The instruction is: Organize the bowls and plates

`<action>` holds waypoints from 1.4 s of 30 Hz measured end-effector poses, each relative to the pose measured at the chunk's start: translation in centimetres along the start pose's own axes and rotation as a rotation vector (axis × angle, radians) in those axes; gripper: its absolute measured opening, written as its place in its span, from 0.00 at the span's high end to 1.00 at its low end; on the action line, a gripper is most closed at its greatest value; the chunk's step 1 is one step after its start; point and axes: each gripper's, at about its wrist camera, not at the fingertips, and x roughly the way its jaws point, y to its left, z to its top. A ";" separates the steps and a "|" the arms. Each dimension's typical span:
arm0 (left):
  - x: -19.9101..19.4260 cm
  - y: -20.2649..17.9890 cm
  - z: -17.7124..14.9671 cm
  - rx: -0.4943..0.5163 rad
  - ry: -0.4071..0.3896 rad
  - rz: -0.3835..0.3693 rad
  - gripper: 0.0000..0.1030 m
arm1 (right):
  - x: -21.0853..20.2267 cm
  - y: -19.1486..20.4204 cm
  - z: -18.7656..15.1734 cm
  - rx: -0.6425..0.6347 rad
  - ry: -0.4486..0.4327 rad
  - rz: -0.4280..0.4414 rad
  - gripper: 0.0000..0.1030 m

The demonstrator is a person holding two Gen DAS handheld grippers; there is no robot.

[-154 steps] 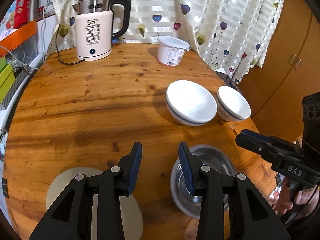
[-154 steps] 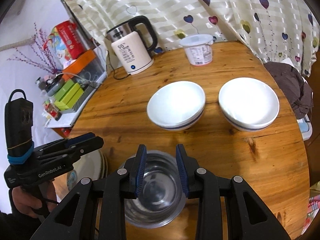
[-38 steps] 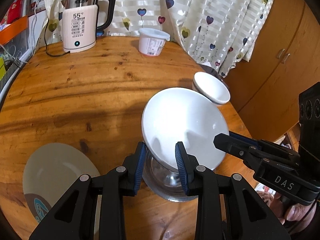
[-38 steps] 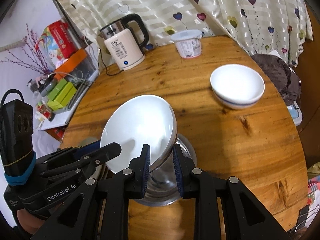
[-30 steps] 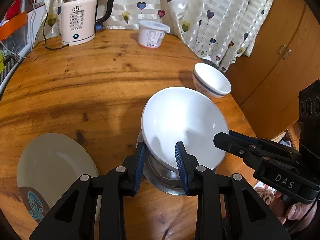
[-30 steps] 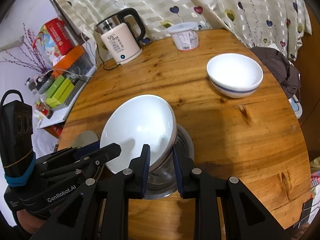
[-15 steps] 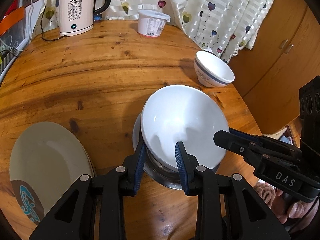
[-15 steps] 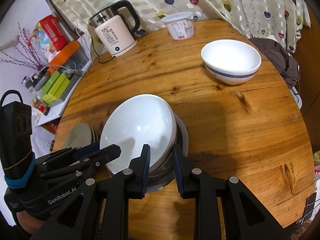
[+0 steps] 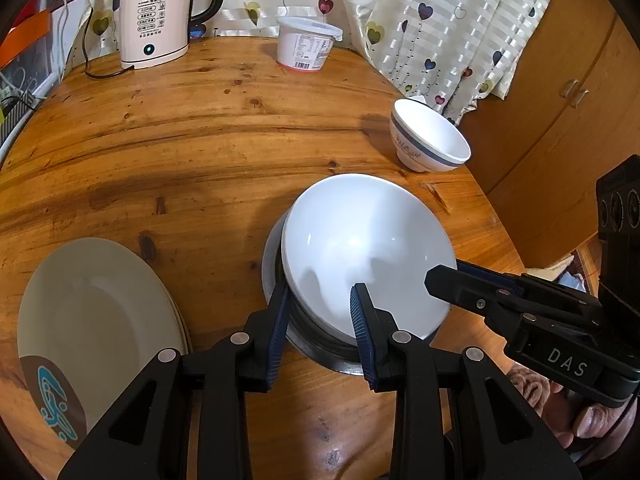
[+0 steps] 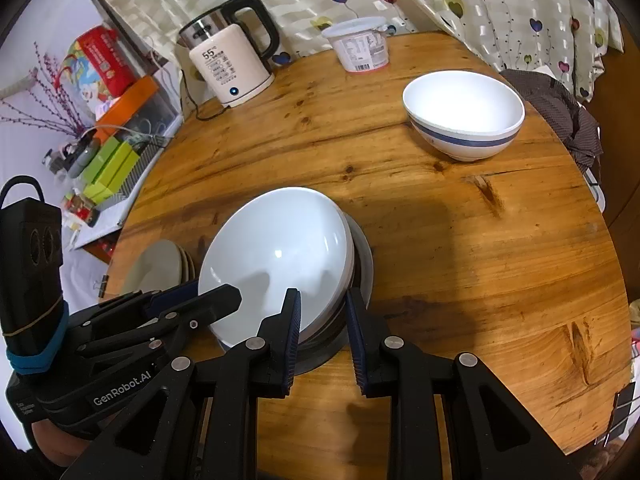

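A large white bowl point(image 9: 360, 248) point(image 10: 276, 256) sits slightly tilted inside a steel bowl point(image 9: 340, 360) point(image 10: 362, 264) on the round wooden table point(image 9: 200, 140). My left gripper point(image 9: 320, 312) is shut on the white bowl's near-left rim, one finger outside and one inside. From the opposite side, my right gripper point(image 10: 323, 316) is shut on the rim the same way. Each gripper shows in the other's view, the right gripper point(image 9: 440, 276) and the left gripper point(image 10: 224, 296). A second white bowl with a blue band point(image 9: 430, 140) point(image 10: 464, 116) stands apart near the table's far right edge. A stack of cream plates point(image 9: 92, 300) point(image 10: 160, 268) lies left of the steel bowl.
An electric kettle point(image 9: 154, 16) point(image 10: 228, 68) and a white lidded tub point(image 9: 306, 46) point(image 10: 362, 46) stand at the back by the curtain. A wooden cabinet point(image 9: 560, 120) is beyond the table's right edge. Dark cloth point(image 10: 560, 108) hangs there. A cluttered shelf point(image 10: 108, 160) is at left.
The white bowl has come down from a steep tilt above the steel bowl and now rests nested in it. Both grippers sank with it, keeping their hold.
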 end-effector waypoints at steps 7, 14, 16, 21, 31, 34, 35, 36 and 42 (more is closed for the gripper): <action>-0.1 -0.1 0.0 0.006 -0.003 -0.002 0.69 | 0.3 0.2 -0.2 -0.003 0.007 -0.003 0.76; -0.2 -0.2 -0.1 0.007 -0.007 0.000 0.69 | 0.1 0.2 -0.2 -0.008 0.004 -0.004 0.76; -0.3 -0.2 -0.1 0.005 -0.010 -0.002 0.69 | 0.0 0.2 -0.2 -0.010 0.003 -0.002 0.76; -0.9 -0.2 0.1 0.008 -0.027 -0.003 0.69 | -0.3 0.1 -0.1 -0.015 -0.006 0.000 0.76; -1.5 0.5 0.3 -0.008 -0.048 -0.004 0.69 | -1.0 -0.2 0.2 -0.018 -0.029 -0.003 0.76; -1.7 0.7 0.4 -0.011 -0.056 -0.001 0.69 | -1.2 -0.4 0.3 -0.017 -0.034 -0.004 0.76; -1.8 0.8 0.4 -0.012 -0.058 -0.001 0.69 | -1.2 -0.4 0.4 -0.017 -0.036 -0.004 0.76; -1.9 0.8 0.5 -0.013 -0.060 0.000 0.69 | -1.3 -0.5 0.5 -0.017 -0.037 -0.005 0.76; -2.0 1.2 0.7 -0.018 -0.065 0.003 0.69 | -1.6 -0.4 0.7 -0.027 -0.048 -0.004 0.76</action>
